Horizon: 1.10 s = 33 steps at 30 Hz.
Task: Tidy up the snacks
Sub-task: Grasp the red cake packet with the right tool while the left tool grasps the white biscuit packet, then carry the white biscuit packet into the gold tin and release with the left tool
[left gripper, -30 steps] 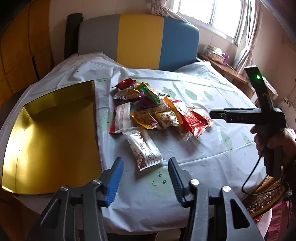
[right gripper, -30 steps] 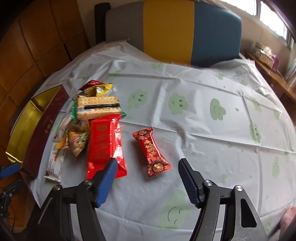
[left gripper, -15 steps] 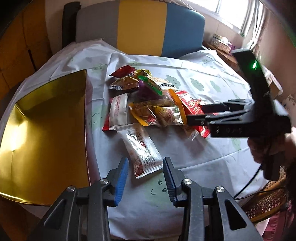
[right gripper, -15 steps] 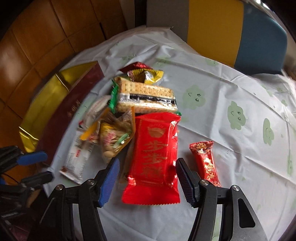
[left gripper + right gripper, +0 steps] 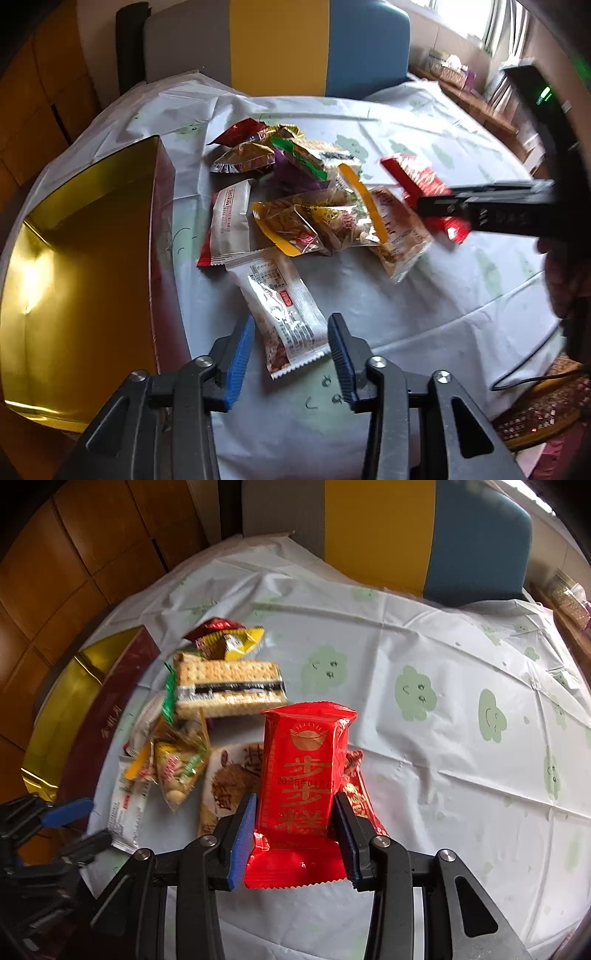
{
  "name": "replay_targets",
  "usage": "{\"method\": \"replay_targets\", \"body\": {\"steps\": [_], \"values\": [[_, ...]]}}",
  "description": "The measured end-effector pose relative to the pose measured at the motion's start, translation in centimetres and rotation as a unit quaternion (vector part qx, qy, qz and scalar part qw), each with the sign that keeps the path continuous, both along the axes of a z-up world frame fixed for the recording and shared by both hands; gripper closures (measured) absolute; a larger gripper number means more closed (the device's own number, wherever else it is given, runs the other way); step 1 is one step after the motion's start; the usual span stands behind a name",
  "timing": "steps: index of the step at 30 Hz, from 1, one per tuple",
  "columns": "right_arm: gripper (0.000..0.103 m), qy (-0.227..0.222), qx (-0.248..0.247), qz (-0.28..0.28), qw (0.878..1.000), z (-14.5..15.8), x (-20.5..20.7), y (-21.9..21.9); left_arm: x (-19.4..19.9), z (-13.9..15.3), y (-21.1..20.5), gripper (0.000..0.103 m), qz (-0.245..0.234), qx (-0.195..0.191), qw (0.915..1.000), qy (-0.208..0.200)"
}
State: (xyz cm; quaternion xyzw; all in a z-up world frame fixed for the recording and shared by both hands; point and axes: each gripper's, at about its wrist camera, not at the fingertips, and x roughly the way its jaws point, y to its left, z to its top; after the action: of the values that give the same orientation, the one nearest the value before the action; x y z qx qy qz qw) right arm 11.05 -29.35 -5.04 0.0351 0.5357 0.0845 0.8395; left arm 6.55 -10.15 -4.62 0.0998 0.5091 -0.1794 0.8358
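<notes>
A white snack packet [image 5: 280,306] lies on the tablecloth, its near end between the blue pads of my left gripper [image 5: 291,321]. Those jaws are opening and the pads stand clear of the packet. My right gripper [image 5: 295,797] is closing on a red packet [image 5: 303,775] with gold characters and holds it up off the table. The left wrist view shows that same red packet [image 5: 417,177] hanging above the pile. The pile holds a cracker pack [image 5: 229,686], yellow nut bags [image 5: 291,229] and several smaller wrappers.
An open gold box [image 5: 74,258] with a maroon wall stands at the table's left edge. A chair back [image 5: 280,48] in grey, yellow and blue rises behind the table. The cloth [image 5: 461,757] right of the pile is bare. A hand and cable [image 5: 535,369] are at right.
My right gripper swung left over the pile, closed on the red packet and raised it. My left gripper came down and forward around the white packet's end, narrowing and then widening its jaws.
</notes>
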Motion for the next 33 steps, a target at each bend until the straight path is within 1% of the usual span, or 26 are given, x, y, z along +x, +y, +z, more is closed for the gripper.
{"method": "replay_targets", "body": {"steps": [1,2,9,10,11,13,16,18,20,23,26,29,30,31,33], "values": [[0.061,-0.004,0.003,0.002,1.000,0.3,-0.1,0.0,0.2,-0.3,-0.3,0.051,0.005,0.013,0.9999,-0.001],[0.061,-0.007,0.003,0.004,1.000,0.4,-0.1,0.1,0.3,-0.5,-0.5,0.050,0.006,0.017,0.9998,0.001],[0.061,-0.025,0.011,0.006,1.000,1.5,-0.7,0.3,1.2,-2.7,-1.6,0.050,0.015,0.040,0.9989,0.021],[0.061,-0.028,0.009,0.008,1.000,1.6,-0.8,0.4,1.2,-2.9,-1.6,0.052,0.019,0.035,0.9990,0.020],[0.061,-0.029,0.006,0.009,1.000,1.6,-0.6,0.5,1.1,-2.8,-1.7,0.059,0.018,0.032,0.9992,0.016],[0.061,-0.028,0.005,0.012,1.000,1.5,-0.7,0.6,0.5,-2.5,-1.9,0.063,0.008,0.039,0.9992,-0.001],[0.061,-0.022,-0.009,0.026,0.999,1.0,-0.7,1.2,-0.5,-2.1,-1.3,0.068,0.001,0.023,0.9997,-0.010],[0.061,-0.014,-0.018,0.029,0.999,0.6,-0.7,1.4,-1.4,-1.3,-0.9,0.069,-0.005,0.011,0.9998,-0.018],[0.061,0.000,-0.028,0.026,0.999,-0.1,-0.6,1.3,-2.5,0.2,-0.1,0.069,-0.016,-0.009,0.9993,-0.033],[0.061,0.015,-0.035,0.025,0.999,-0.8,-0.6,1.4,-3.3,2.5,1.7,0.069,-0.016,-0.048,0.9978,-0.044],[0.061,0.022,-0.045,0.031,0.998,-1.4,-0.8,1.8,-3.1,5.2,4.3,0.069,0.010,-0.091,0.9940,-0.060],[0.061,0.022,-0.052,0.033,0.998,-1.6,-1.0,2.0,-1.6,6.9,7.3,0.069,0.052,-0.114,0.9893,-0.074],[0.061,0.022,-0.051,0.032,0.998,-1.7,-1.0,1.9,-0.7,7.2,8.3,0.069,0.070,-0.113,0.9879,-0.080],[0.061,0.023,-0.049,0.030,0.998,-1.7,-1.0,1.9,0.3,7.3,9.2,0.069,0.088,-0.102,0.9872,-0.085],[0.061,0.022,-0.050,0.030,0.998,-1.8,-1.1,1.9,2.4,6.9,10.6,0.068,0.110,-0.088,0.9864,-0.085]]}}
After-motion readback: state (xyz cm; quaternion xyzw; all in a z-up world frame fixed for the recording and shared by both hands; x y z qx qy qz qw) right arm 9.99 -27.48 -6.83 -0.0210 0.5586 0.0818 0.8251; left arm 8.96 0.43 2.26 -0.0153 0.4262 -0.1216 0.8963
